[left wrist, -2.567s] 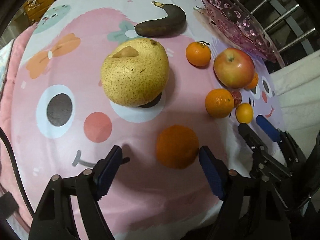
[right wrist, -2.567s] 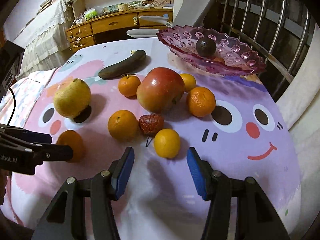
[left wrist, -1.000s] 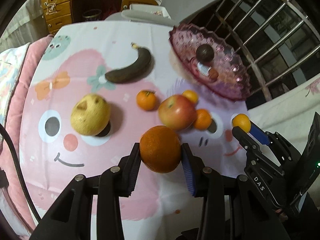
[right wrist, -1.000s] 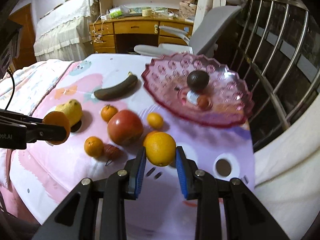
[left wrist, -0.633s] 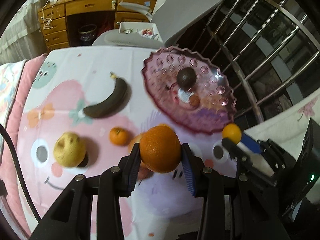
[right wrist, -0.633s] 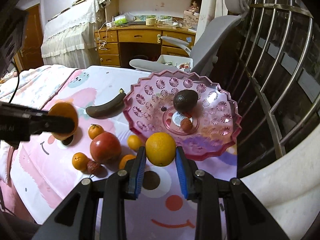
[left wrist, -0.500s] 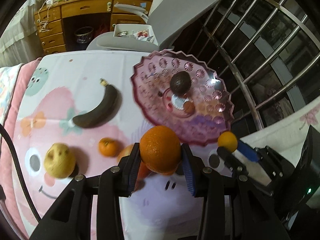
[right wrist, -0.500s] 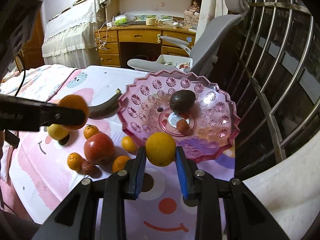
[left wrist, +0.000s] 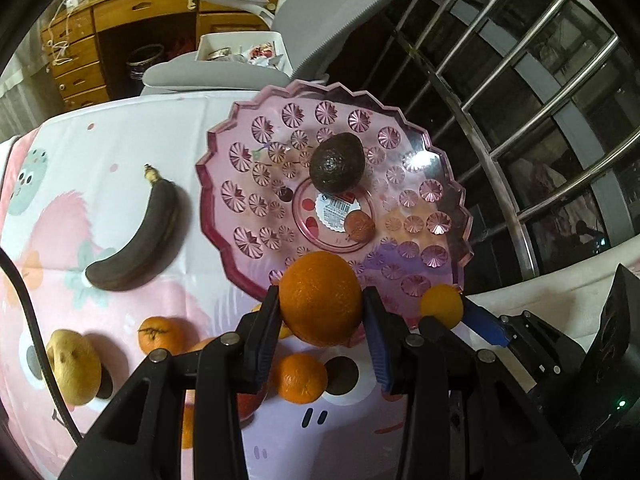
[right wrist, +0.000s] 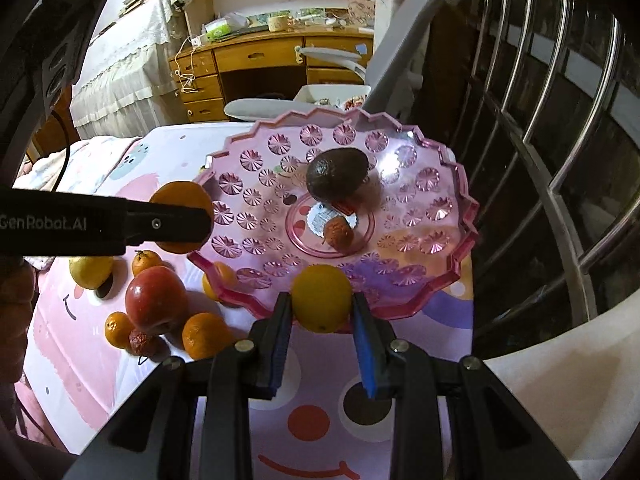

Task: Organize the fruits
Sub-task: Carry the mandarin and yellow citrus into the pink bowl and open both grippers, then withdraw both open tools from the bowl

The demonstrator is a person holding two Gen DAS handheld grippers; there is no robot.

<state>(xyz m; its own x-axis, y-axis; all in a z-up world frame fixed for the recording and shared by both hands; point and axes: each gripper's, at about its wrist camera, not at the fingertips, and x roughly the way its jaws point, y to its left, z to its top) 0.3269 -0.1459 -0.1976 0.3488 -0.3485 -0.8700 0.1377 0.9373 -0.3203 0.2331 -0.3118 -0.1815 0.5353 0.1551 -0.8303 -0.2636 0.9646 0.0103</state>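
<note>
Jaws on both sides are clamped on fruit, my left gripper (left wrist: 321, 312) holding the big orange (left wrist: 320, 298) and my right gripper (right wrist: 321, 316) the small orange (right wrist: 321, 298), both hanging at the near rim of the pink dish (right wrist: 436, 288) straight ahead.

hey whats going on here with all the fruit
A person is moving fruit from the table into the pink plate, using a gripper in each hand. The left gripper has its jaws shut on a big orange, and the right gripper is shut on a smaller yellow orange; both are held near the plate's front rim. An avocado and a small reddish fruit already sit in the plate. A banana, an apple, a pear and small oranges remain on the cloth.
</note>
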